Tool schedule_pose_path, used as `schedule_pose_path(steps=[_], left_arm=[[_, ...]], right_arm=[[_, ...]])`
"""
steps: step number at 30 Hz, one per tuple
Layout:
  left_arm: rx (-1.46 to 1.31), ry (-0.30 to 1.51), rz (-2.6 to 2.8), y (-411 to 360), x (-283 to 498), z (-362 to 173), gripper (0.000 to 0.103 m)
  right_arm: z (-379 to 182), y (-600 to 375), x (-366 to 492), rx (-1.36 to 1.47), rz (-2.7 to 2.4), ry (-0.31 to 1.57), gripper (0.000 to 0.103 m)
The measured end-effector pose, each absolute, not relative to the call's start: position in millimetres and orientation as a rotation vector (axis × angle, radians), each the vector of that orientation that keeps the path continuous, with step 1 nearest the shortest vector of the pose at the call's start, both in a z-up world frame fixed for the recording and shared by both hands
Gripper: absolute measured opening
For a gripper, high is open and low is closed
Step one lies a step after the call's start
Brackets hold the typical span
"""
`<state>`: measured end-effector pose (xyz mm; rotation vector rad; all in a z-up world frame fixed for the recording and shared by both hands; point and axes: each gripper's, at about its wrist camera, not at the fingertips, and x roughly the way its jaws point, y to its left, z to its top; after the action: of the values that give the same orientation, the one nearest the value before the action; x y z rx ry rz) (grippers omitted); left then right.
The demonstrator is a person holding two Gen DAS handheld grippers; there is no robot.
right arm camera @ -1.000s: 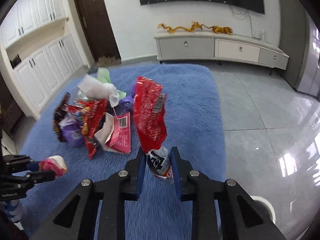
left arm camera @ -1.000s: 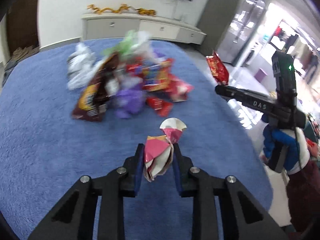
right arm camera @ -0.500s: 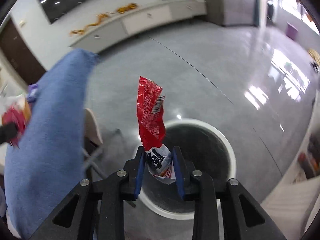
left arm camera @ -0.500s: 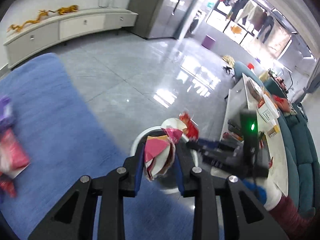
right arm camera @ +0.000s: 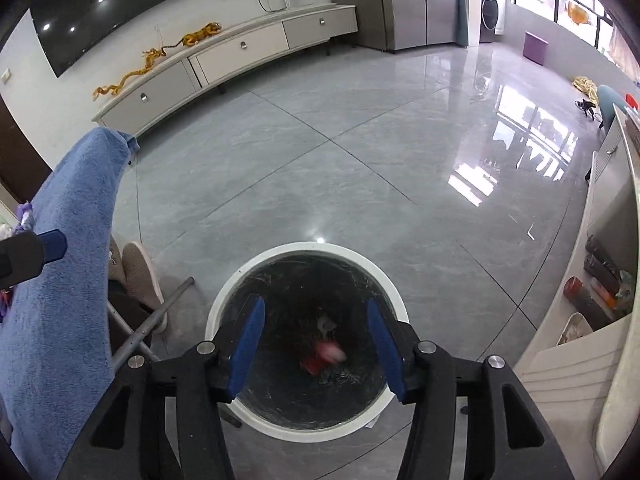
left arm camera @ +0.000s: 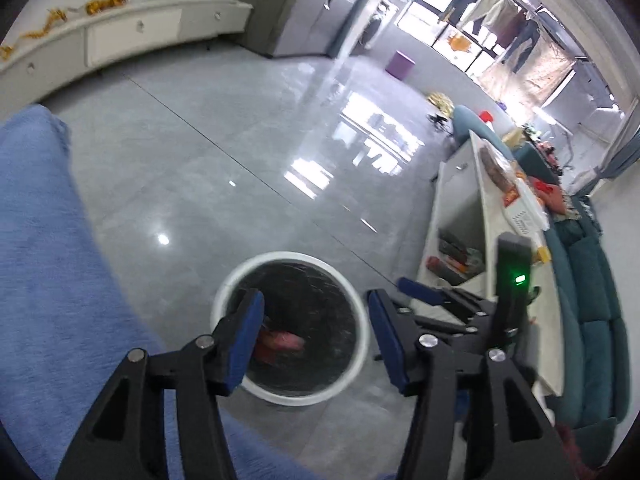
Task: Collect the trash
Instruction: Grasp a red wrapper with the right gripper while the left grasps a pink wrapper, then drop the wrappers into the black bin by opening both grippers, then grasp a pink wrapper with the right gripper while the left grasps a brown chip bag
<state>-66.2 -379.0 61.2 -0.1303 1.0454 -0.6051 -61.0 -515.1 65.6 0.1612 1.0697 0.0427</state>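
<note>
- Above the round bin [right arm camera: 394, 292], both grippers are seen side by side: the left gripper [left arm camera: 316, 336] and the right gripper [right arm camera: 316, 342] each have their jaws spread wide, and nothing is held between the blue pads [right arm camera: 248, 340] of either.
- Inside the bin, on its dark bottom, the red and pink trash [right arm camera: 326, 356] is seen, blurred; in the left wrist view a red wrapper [left arm camera: 280, 342] shows low inside, by the left finger.
- A white rim is seen around the bin's mouth, unobstructed from above, and the inside is lined with shiny black film.
- Grey glossy floor tiles [right arm camera: 360, 160] lie wide and bare beyond the bin's far rim, as far as the long white cabinet [right arm camera: 240, 46] at the wall.
- Close beside the bin's left rim the edge of the table hangs, draped in a fuzzy blue cloth [right arm camera: 68, 272]; a metal table leg [right arm camera: 156, 320] slants beneath it, and a beige shoe [right arm camera: 140, 276] rests just beside that leg.
- Near the bin's right side a white shelf unit [left arm camera: 460, 216] with small items in its compartments is seen, and a teal sofa [left arm camera: 588, 320] stands behind it.
- At the table's far part, a scrap of purple wrapper [right arm camera: 24, 210] is glimpsed at the left border of the right wrist view.
</note>
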Motion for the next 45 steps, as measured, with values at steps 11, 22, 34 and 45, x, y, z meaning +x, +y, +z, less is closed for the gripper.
schedule_pose_path(steps=[11, 22, 34, 45], left_arm=[[-0.122, 0.856, -0.354, -214.7, -112.5, 97.1, 0.052], [-0.221, 0.777, 0.001, -35.7, -164.0, 104.0, 0.052], [-0.288, 0.866, 0.05, 14.9, -149.4, 54.9, 0.026], [-0.313, 0.821, 0.04, 15.8, -176.5, 59.2, 0.009]], right_arm=[[123.7, -403.4, -50.6, 0.083, 0.308, 0.936, 0.051], [131.0, -250.7, -34.2, -0.017, 0.625, 0.926, 0.051], [99.5, -159.6, -7.2, -0.022, 0.768, 1.012, 0.051], [84.5, -140.8, -6.6, -0.042, 0.81, 1.058, 0.029]])
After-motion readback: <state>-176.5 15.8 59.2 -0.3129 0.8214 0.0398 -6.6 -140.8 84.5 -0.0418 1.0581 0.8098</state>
